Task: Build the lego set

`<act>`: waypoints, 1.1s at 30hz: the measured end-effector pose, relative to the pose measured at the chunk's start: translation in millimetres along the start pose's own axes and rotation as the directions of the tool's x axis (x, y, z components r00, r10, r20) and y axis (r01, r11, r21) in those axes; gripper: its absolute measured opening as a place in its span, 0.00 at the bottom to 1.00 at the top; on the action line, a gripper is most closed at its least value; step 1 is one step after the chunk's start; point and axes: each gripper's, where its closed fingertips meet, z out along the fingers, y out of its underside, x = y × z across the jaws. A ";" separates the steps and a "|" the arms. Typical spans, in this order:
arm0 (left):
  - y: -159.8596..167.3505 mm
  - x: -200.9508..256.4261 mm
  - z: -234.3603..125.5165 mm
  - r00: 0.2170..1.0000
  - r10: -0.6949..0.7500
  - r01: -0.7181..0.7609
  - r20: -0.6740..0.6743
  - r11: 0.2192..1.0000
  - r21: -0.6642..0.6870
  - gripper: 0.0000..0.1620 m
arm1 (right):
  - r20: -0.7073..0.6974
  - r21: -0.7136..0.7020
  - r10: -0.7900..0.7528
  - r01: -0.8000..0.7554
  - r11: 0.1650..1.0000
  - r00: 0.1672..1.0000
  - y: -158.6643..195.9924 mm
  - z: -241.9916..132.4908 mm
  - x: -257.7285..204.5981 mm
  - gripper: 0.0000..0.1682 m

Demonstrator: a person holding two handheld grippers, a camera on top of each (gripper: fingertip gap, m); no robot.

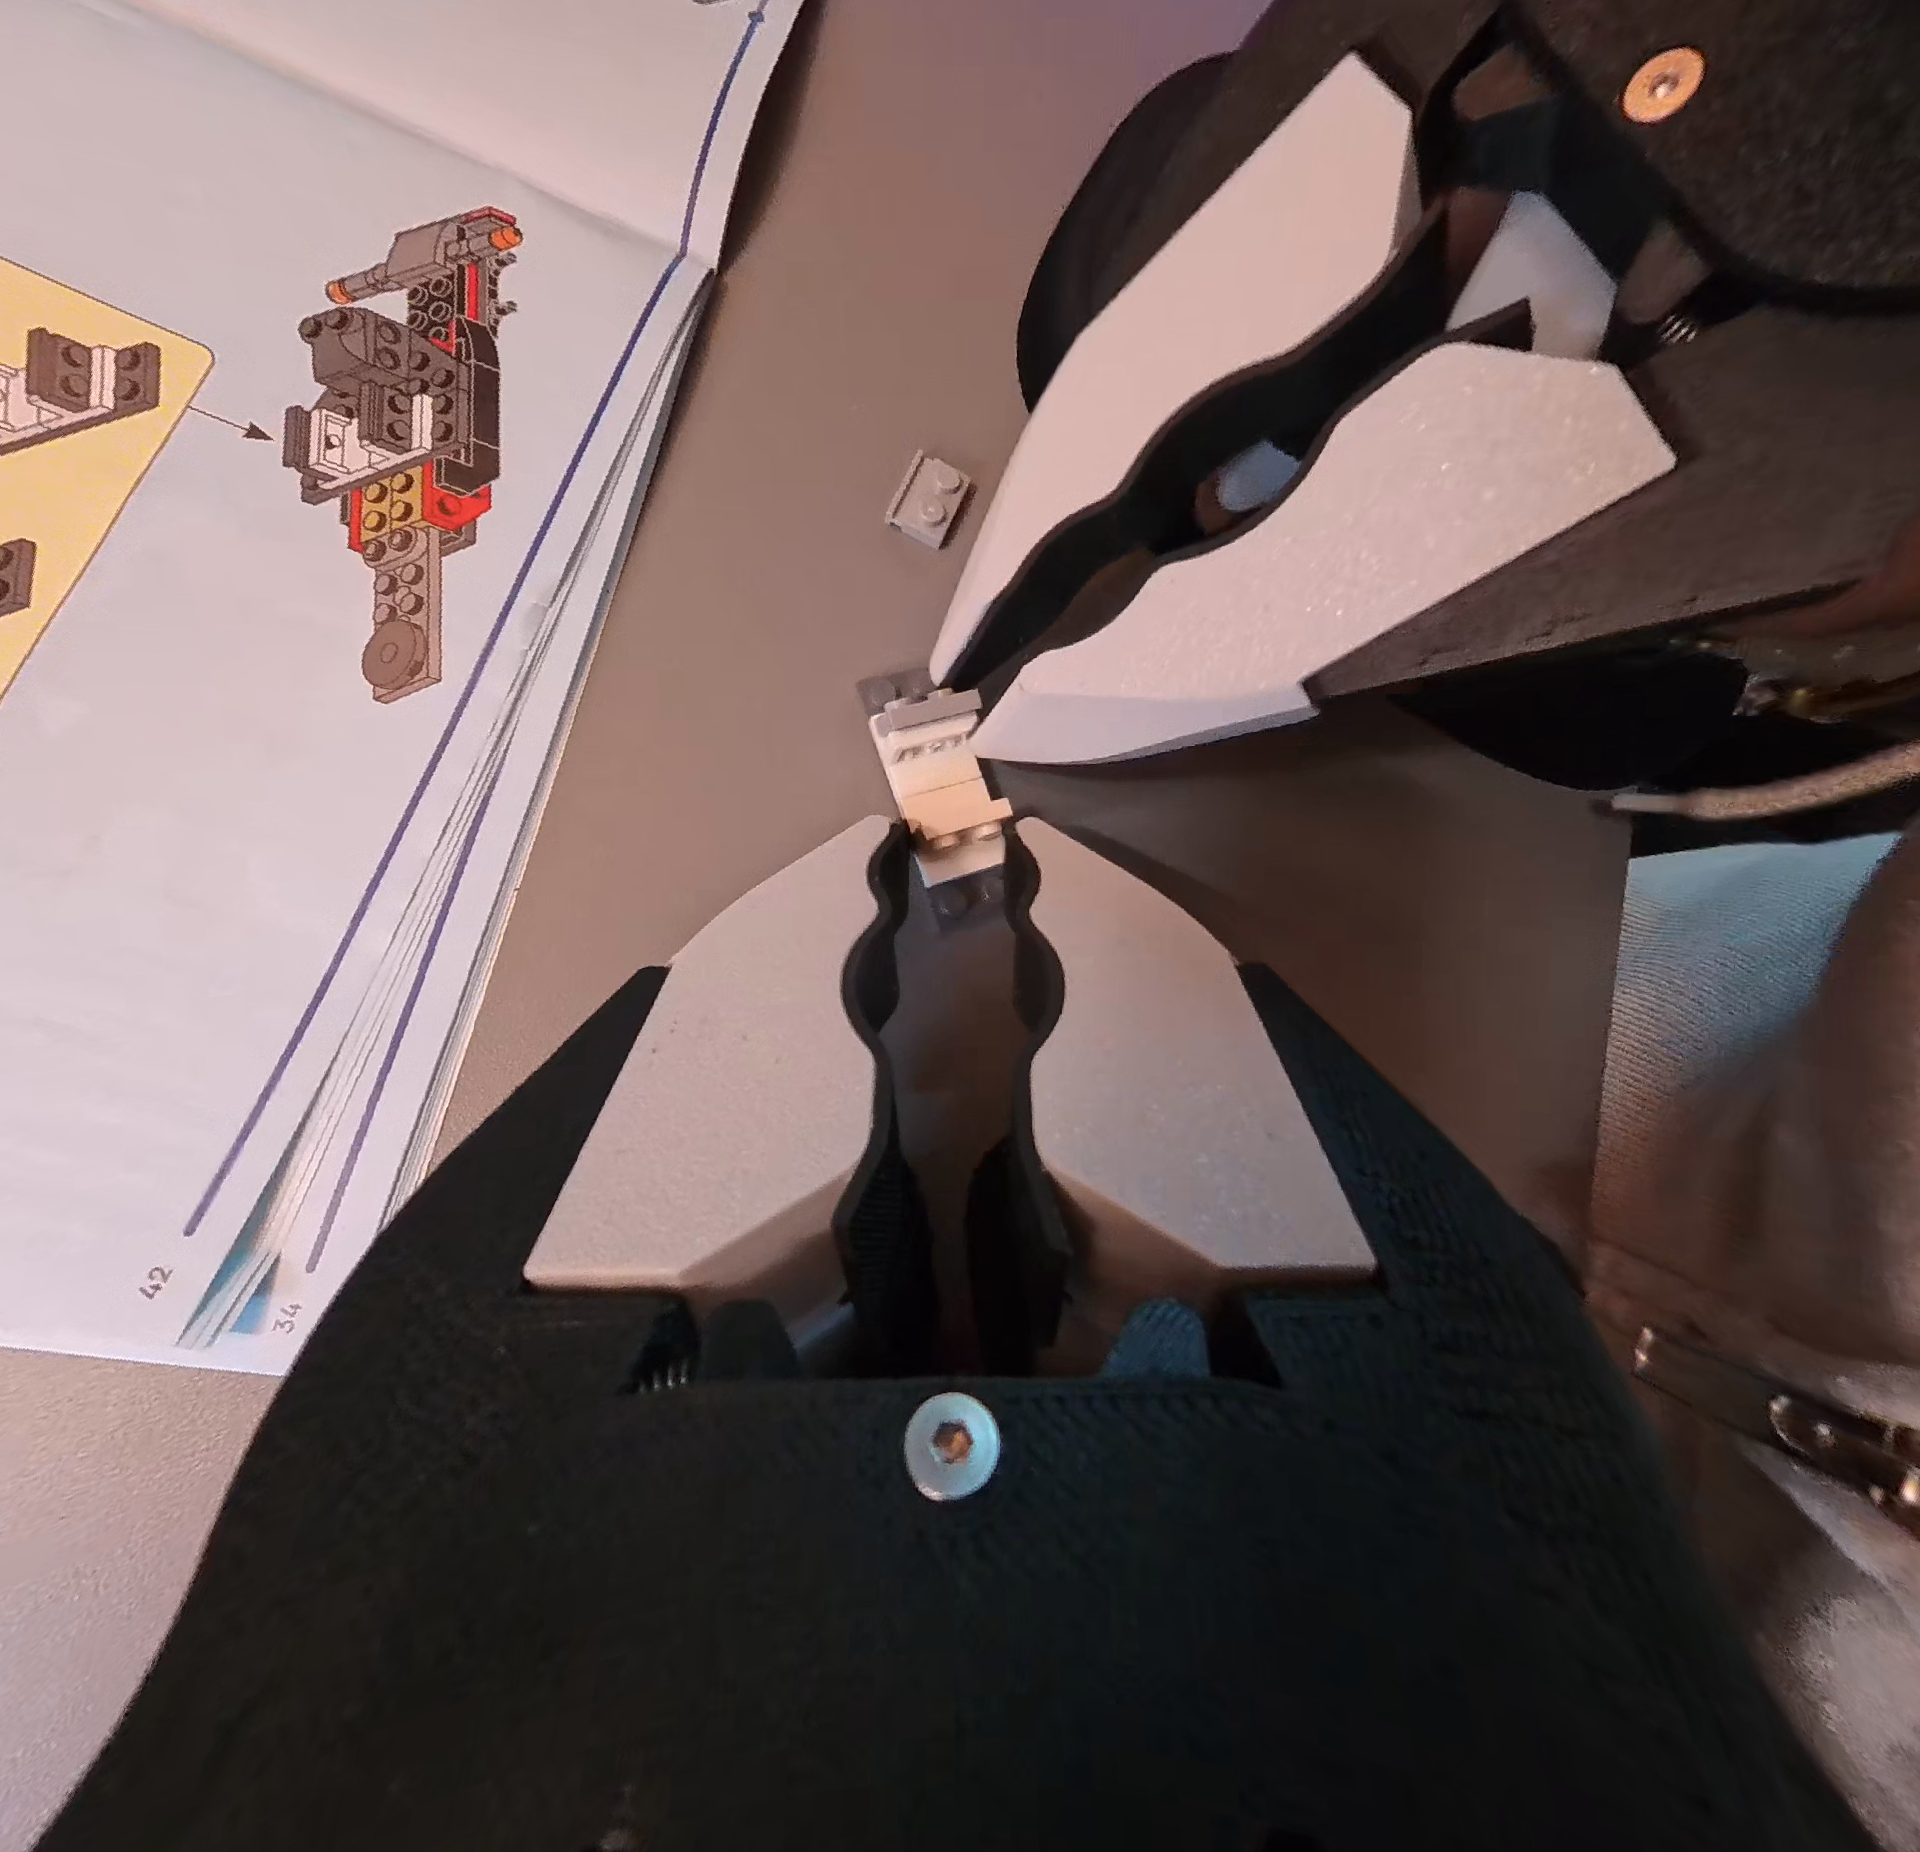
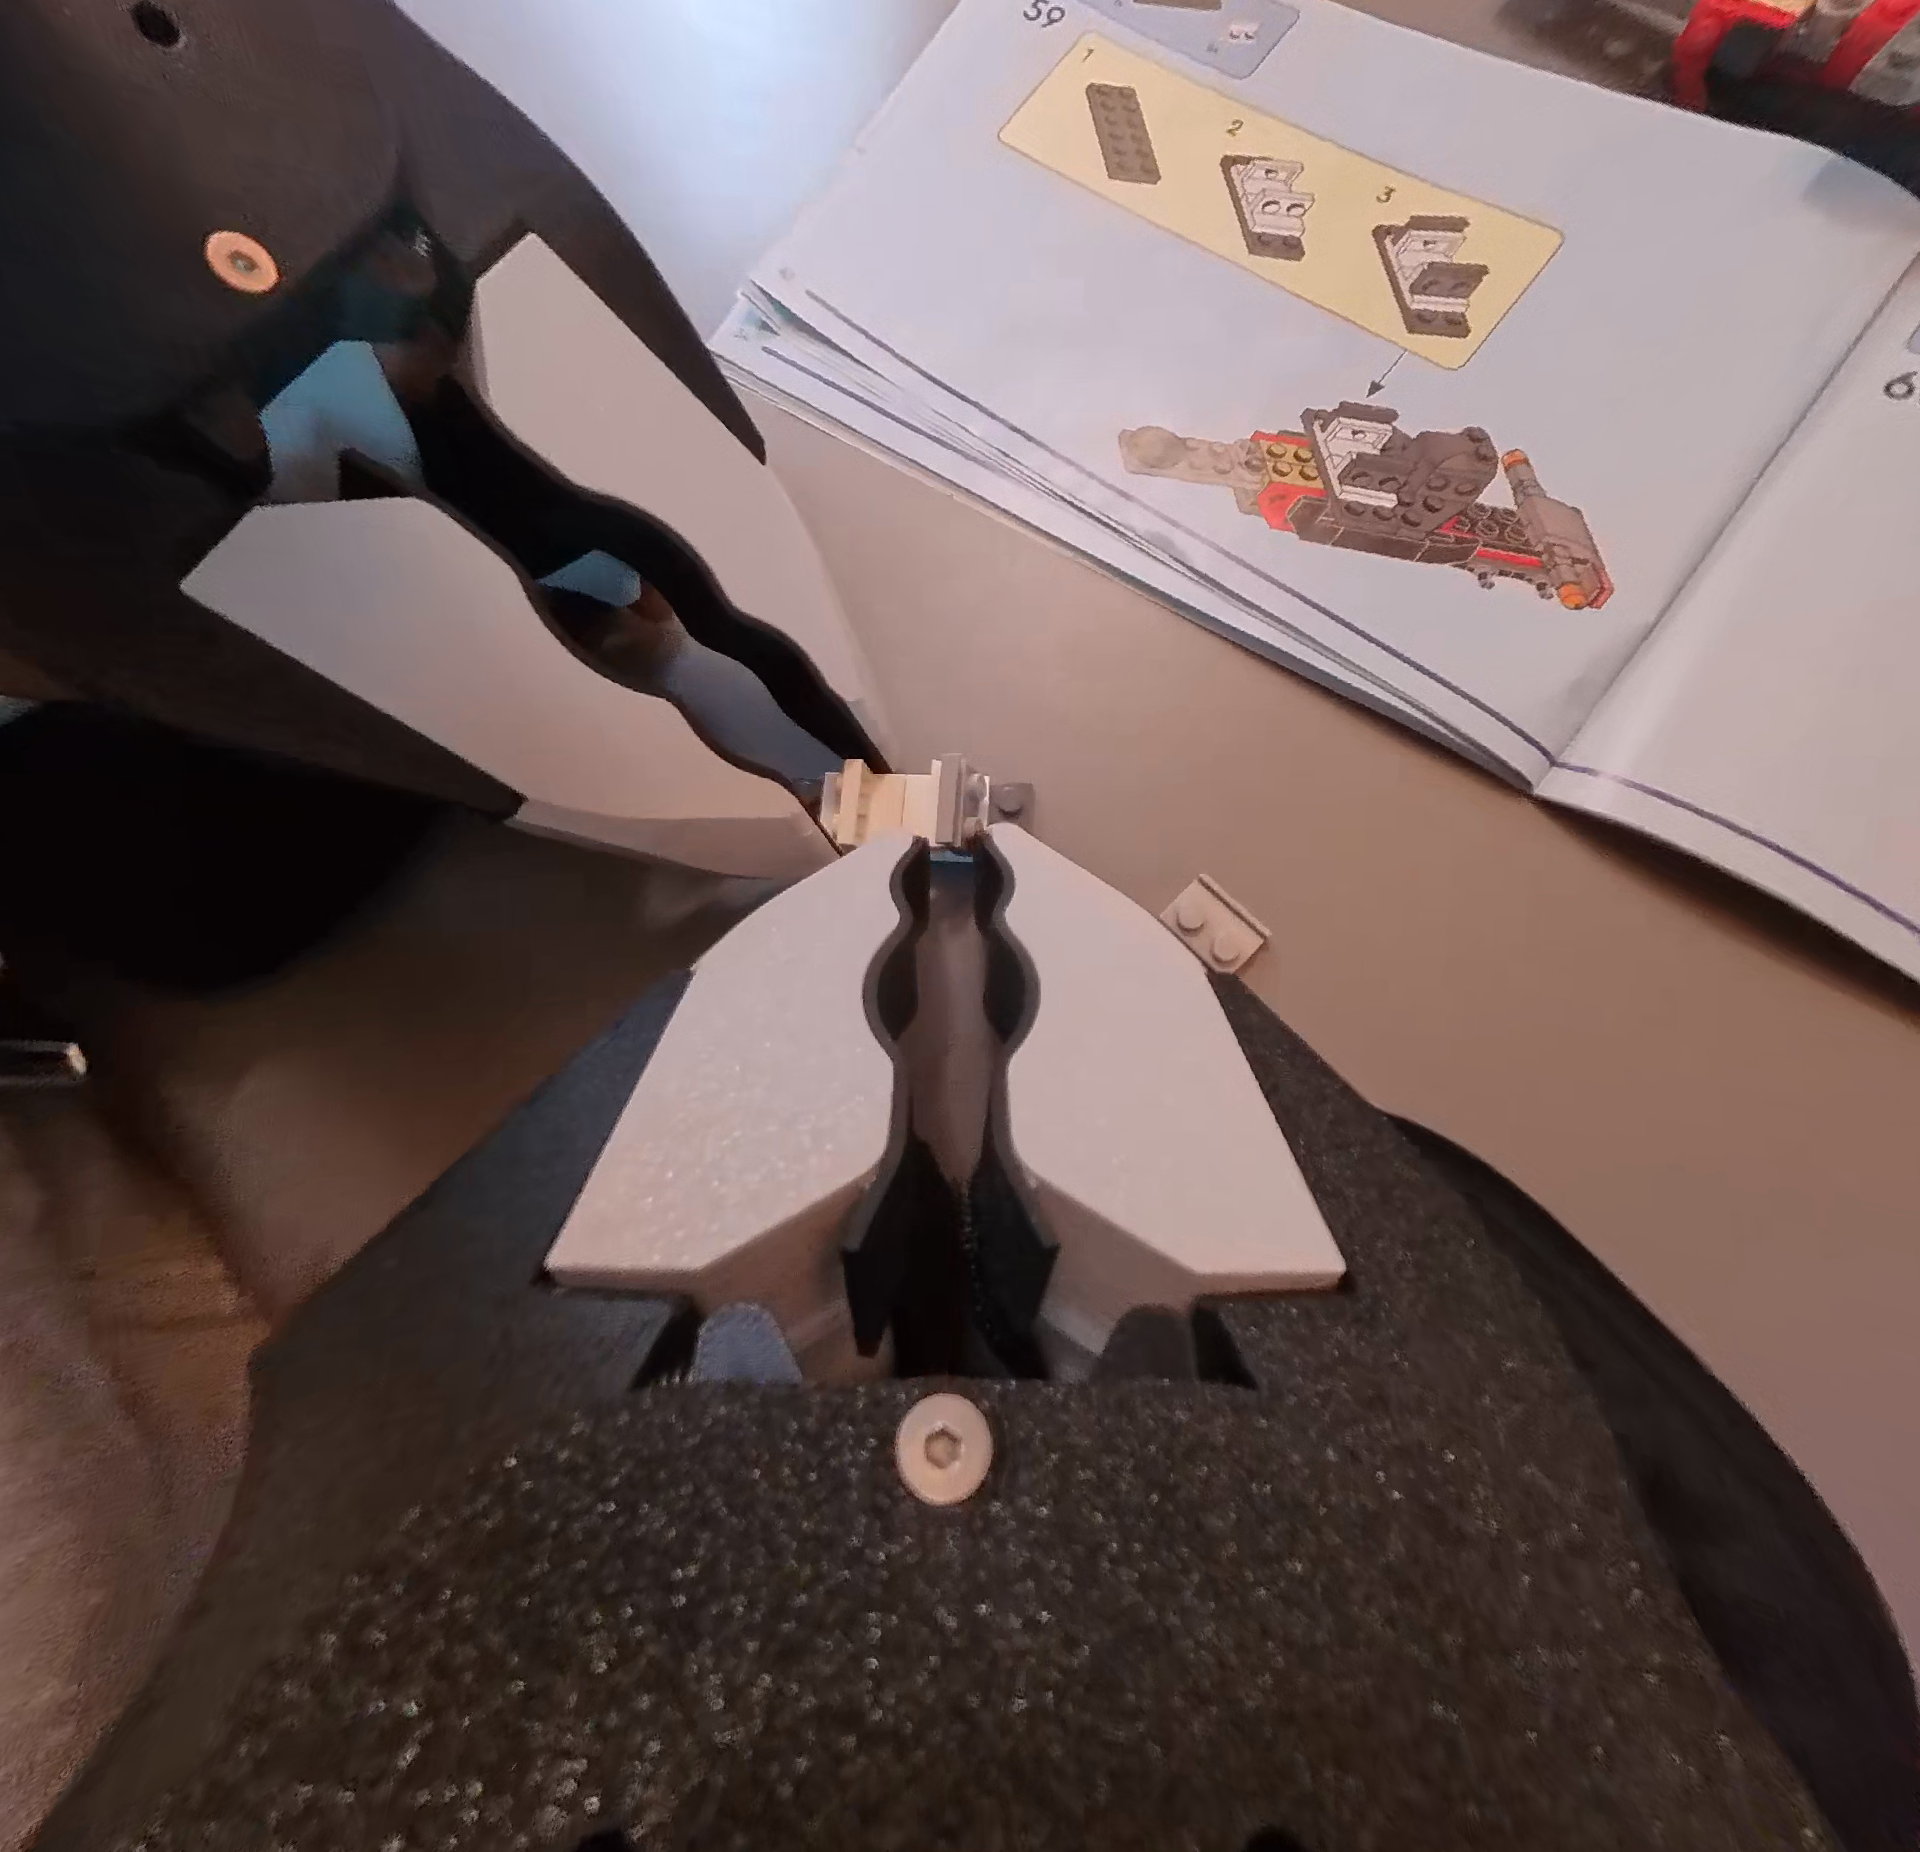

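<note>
A small lego sub-assembly (image 1: pixel 935 763) of white and light grey bracket pieces on a dark grey plate is held in the air between both grippers. My left gripper (image 1: pixel 956 836) is shut on its dark grey plate end. My right gripper (image 1: pixel 961 696) comes in from the upper right and is shut on the light grey piece at the other end. In the right wrist view the sub-assembly (image 2: pixel 883 800) lies sideways between my right gripper (image 2: pixel 951 846) and my left gripper (image 2: pixel 842 815). A loose light grey plate (image 1: pixel 930 501) lies on the table, also in the right wrist view (image 2: pixel 1216 935).
The open instruction booklet (image 1: pixel 312 452) lies on the beige table to the left, and it also shows in the right wrist view (image 2: pixel 1351 348). A partly built red, grey and tan model (image 2: pixel 1766 15) sits beyond the booklet at the far right. Both grippers' tips are close together, under 4 cm apart.
</note>
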 end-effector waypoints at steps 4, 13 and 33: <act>-7.9 6.7 -9.3 0.984 -0.095 0.103 -0.153 0.994 0.046 0.12 | -0.098 0.095 -0.258 0.267 0.959 0.961 -18.9 -4.7 3.1 0.04; -76.0 -2.6 -87.8 0.796 -0.211 0.520 -0.568 0.719 0.461 0.14 | -0.513 0.348 -0.666 0.841 0.415 0.541 -92.7 -53.7 3.9 0.03; -104.2 42.8 -135.2 0.569 0.143 0.583 -0.809 0.624 0.520 0.19 | -0.017 0.923 -0.604 0.245 0.297 0.797 -123.4 -107.4 -49.0 0.03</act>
